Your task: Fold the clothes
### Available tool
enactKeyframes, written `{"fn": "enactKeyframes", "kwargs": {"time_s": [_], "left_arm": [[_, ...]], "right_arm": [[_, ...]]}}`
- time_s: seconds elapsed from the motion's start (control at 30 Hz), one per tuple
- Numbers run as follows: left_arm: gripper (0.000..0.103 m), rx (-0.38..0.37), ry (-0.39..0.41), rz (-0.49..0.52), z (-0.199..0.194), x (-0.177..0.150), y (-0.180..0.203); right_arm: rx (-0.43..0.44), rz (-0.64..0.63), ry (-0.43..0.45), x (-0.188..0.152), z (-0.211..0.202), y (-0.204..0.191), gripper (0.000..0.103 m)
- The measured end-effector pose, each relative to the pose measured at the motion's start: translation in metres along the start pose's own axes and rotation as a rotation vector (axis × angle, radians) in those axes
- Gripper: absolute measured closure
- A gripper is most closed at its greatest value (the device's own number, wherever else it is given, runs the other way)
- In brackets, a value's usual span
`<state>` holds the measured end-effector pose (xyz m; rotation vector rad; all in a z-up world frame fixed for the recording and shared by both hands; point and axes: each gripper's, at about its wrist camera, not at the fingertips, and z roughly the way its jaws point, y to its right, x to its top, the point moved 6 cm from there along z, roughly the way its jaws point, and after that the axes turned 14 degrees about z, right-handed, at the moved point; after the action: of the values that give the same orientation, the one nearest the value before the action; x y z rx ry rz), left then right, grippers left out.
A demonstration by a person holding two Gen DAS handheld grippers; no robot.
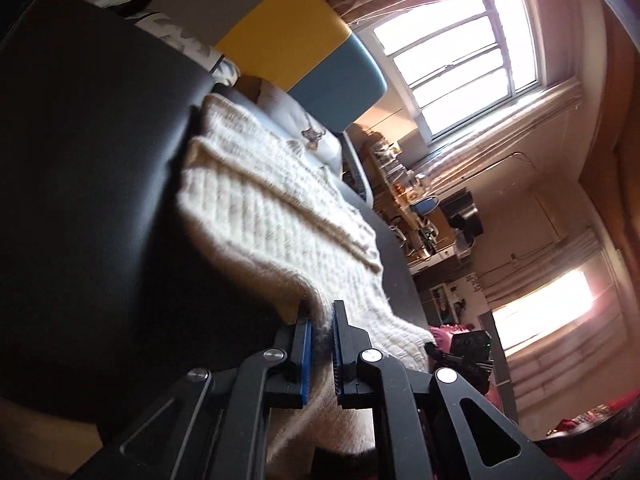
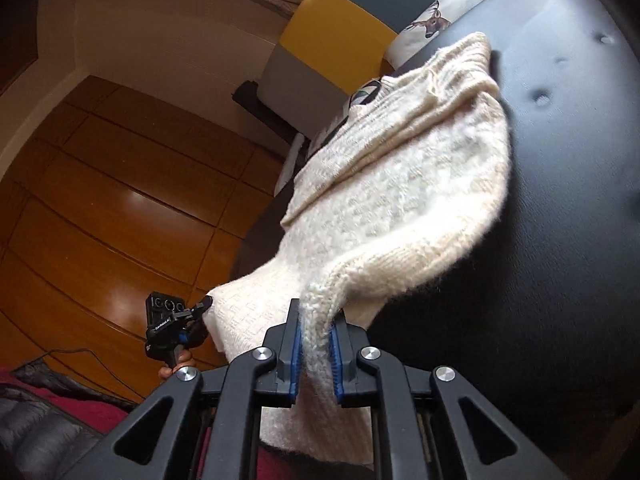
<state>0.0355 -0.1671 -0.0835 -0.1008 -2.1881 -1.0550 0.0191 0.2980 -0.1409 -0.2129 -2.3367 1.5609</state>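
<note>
We see one cream sweater (image 2: 400, 200) on one black seat (image 2: 560, 200); our left gripper (image 1: 320, 332) and right gripper (image 2: 314, 332) each pinch its hem.

Home, lived-in bedroom or living room. I'm at a black leather seat (image 2: 560, 160) with a deer-print cushion (image 2: 430, 20) and a yellow, blue and grey padded panel (image 1: 288, 40) behind it. Curtained windows (image 1: 460, 60), glossy wooden wardrobe doors (image 2: 120, 200), a cluttered desk (image 1: 420, 216) by the wall, red bedding (image 2: 72, 404) and a dark puffer jacket (image 2: 32, 432).
</note>
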Motion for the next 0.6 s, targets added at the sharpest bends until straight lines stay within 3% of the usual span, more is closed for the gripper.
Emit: {"fn": "enactKeyframes", "kwargs": {"time_s": [0.2, 0.33, 0.47, 0.6], "left_arm": [[0.094, -0.045, 0.057, 0.005, 0.042, 0.082, -0.011], [0.095, -0.035, 0.101, -0.077, 0.071, 0.129, -0.045], [0.095, -0.021, 0.148, -0.194, 0.101, 0.169, -0.095], [0.095, 0.058, 0.097, -0.331, 0.142, 0.178, -0.154]], "right_arm": [[0.039, 0.015, 0.054, 0.073, 0.027, -0.017, 0.092], [0.041, 0.041, 0.112, 0.137, 0.051, -0.018, 0.092], [0.003, 0.103, 0.18, 0.206, 0.075, 0.003, 0.092], [-0.114, 0.186, 0.182, 0.245, 0.103, 0.041, 0.092]]}}
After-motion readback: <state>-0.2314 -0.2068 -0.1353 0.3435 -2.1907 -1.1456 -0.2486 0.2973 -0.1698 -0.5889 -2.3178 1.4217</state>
